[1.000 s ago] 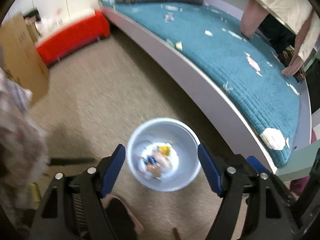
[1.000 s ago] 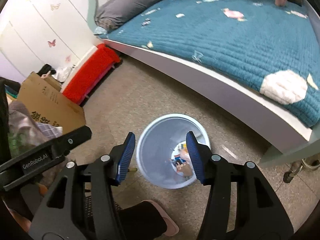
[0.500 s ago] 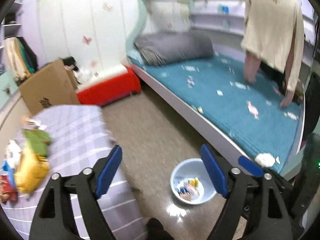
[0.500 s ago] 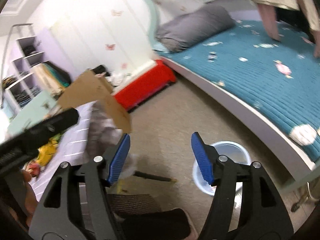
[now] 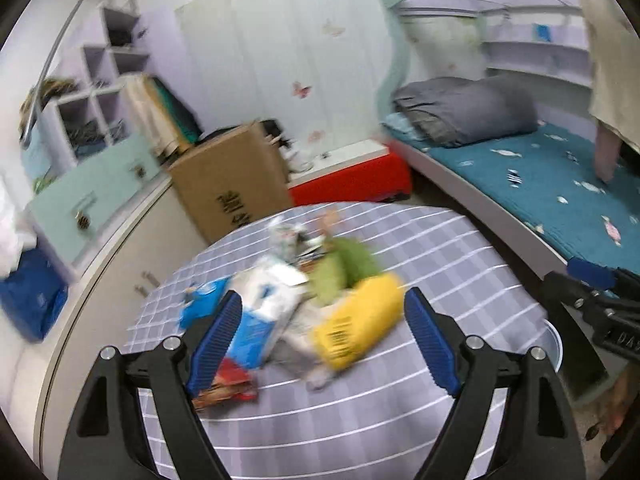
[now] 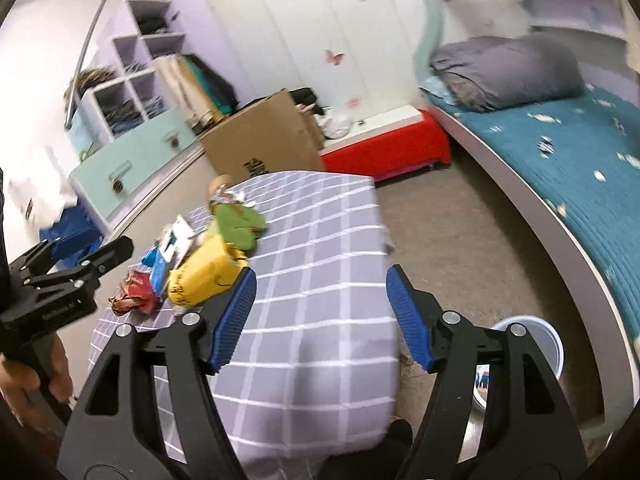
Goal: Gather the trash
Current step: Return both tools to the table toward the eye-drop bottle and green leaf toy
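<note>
now that i've swung up from the bin [image 6: 532, 350] to the table's trash pile [image 5: 304, 304], both the left gripper [image 5: 324, 332] and right gripper [image 6: 320, 316] gape empty, the right's jaws just widening, ready for another pick.

trash pile [image 5: 304, 304] blurred, bin [image 6: 536, 356] half-hidden

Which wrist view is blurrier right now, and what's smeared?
Left wrist: heavy motion blur, the trash pile on the checked table smeared, labels unreadable. Right wrist: sharper, the yellow bag distinct, mild smear at the edges. Both: strong fisheye bending, dark corners.
</note>
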A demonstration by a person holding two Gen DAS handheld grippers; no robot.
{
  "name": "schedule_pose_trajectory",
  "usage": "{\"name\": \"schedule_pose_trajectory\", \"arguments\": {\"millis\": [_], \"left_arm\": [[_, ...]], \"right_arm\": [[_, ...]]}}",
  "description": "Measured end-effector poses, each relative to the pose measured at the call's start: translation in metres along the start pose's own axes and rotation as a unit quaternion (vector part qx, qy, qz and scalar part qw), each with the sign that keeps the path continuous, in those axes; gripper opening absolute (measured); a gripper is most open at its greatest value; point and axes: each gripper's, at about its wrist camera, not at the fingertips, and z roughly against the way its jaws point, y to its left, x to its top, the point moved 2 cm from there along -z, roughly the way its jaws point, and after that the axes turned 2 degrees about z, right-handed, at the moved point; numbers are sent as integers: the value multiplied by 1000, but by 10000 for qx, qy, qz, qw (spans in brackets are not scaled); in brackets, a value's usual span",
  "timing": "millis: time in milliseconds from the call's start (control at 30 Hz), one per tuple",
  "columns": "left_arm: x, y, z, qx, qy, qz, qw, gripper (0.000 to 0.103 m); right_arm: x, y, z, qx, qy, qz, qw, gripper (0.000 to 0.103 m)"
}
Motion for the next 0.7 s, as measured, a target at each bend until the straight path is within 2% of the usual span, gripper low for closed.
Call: {"name": "schedule_pose_trajectory", "arguments": {"millis": [133,233,433,533,567,700], "left_arm": [[-5,64,-9,18,169,730,9972,81],[-12,105,-20,-151,284,1248,9917,81],[-22,167,-62,107,695,1727,9825,81],[-28,196,-86,-162,938,2087,9733,81],[-33,206,-96,-235,1080,2287,9672,81],[-54,225,-118,-214,1404,2754,9508,81]], "right_arm": [[6,29,-20,123,150,163,9997,69],[13,44,-35,210,254,291,9990,69],[29,70,-62,207,402,629,9970,70],[38,82,-76,234,457,780,9956,72],[41,85,-82,238,476,820,9952,72],[50,102,-110,263,648,968,9928,73]]}}
